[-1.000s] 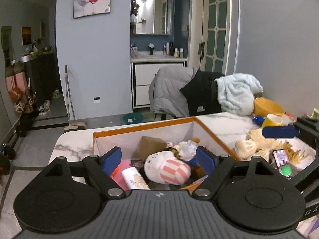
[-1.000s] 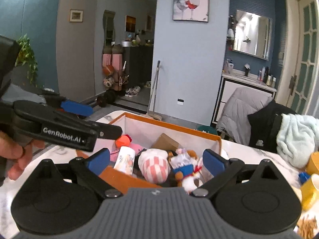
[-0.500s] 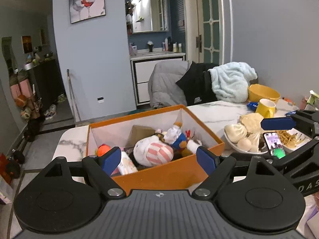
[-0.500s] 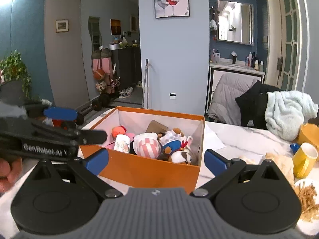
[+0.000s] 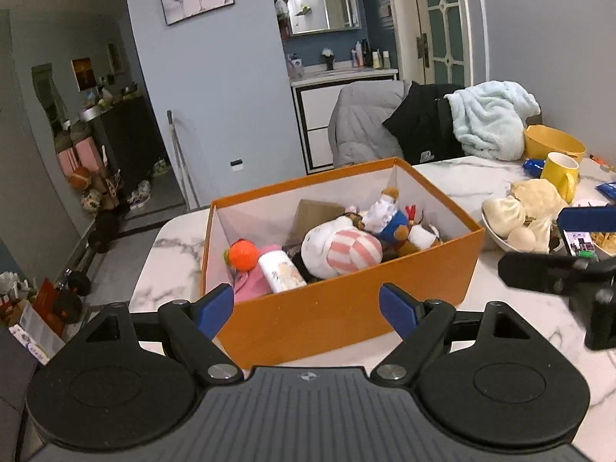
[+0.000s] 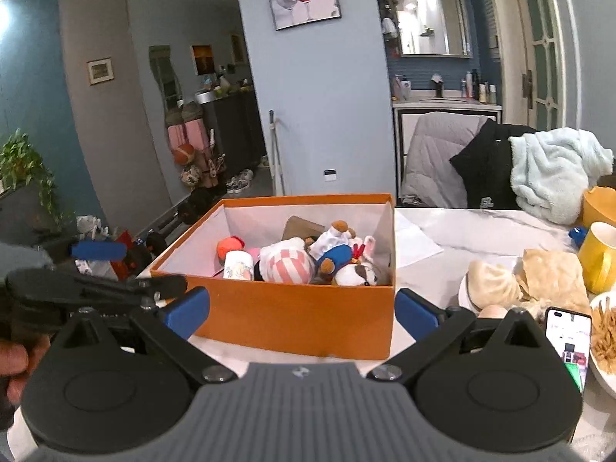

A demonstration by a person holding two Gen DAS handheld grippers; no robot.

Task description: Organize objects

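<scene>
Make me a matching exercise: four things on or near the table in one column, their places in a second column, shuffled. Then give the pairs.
Things
1. orange ball
2. yellow mug
3. phone
4. pale blue blanket

Places
A. draped over the chair behind the table
B. inside the orange box, at its left end
C. flat on the table, screen lit, beside the plate of fries
D. upright on the table, right of the box

Pairs: 1-B, 2-D, 3-C, 4-A
</scene>
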